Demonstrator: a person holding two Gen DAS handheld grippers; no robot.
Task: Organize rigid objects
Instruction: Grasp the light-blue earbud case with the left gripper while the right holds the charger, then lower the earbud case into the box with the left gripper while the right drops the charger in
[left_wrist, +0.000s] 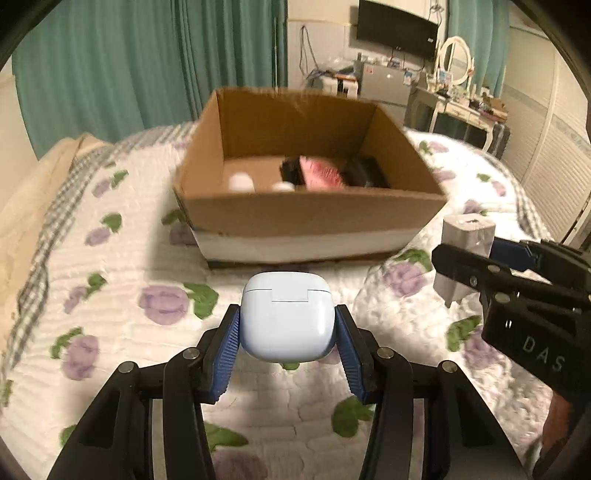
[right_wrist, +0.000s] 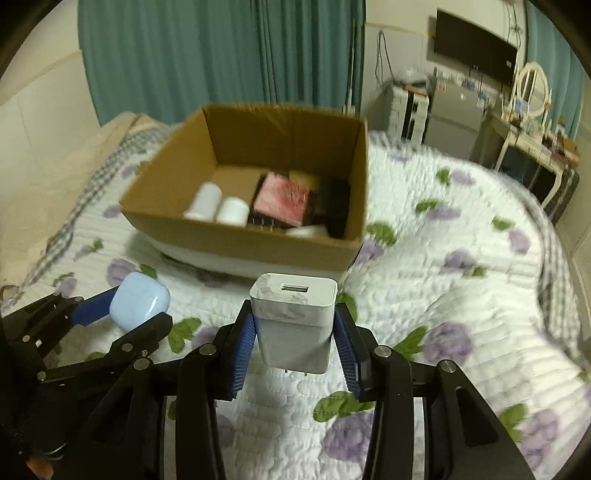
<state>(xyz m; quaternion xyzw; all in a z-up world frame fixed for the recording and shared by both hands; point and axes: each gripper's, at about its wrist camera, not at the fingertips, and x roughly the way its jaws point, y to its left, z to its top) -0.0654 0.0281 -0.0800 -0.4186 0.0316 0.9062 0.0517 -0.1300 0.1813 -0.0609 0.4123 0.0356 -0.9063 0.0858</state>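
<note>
My left gripper (left_wrist: 288, 325) is shut on a pale blue earbuds case (left_wrist: 287, 317) and holds it above the bed, in front of an open cardboard box (left_wrist: 310, 210). My right gripper (right_wrist: 295, 328) is shut on a white USB charger block (right_wrist: 293, 321), prongs pointing down, also above the bed before the box (right_wrist: 258, 254). Each gripper shows in the other's view: the right one with the charger (left_wrist: 465, 254) at the right, the left one with the case (right_wrist: 140, 306) at the left. The box holds white bottles (right_wrist: 218, 206), a pink-topped box (right_wrist: 282, 199) and dark items.
The box stands on a bed with a white quilt printed with purple flowers (right_wrist: 443, 295). Teal curtains (left_wrist: 147, 66) hang behind. A dresser with an oval mirror (left_wrist: 456, 61), a small fridge and a wall TV (left_wrist: 397, 27) stand at the far right.
</note>
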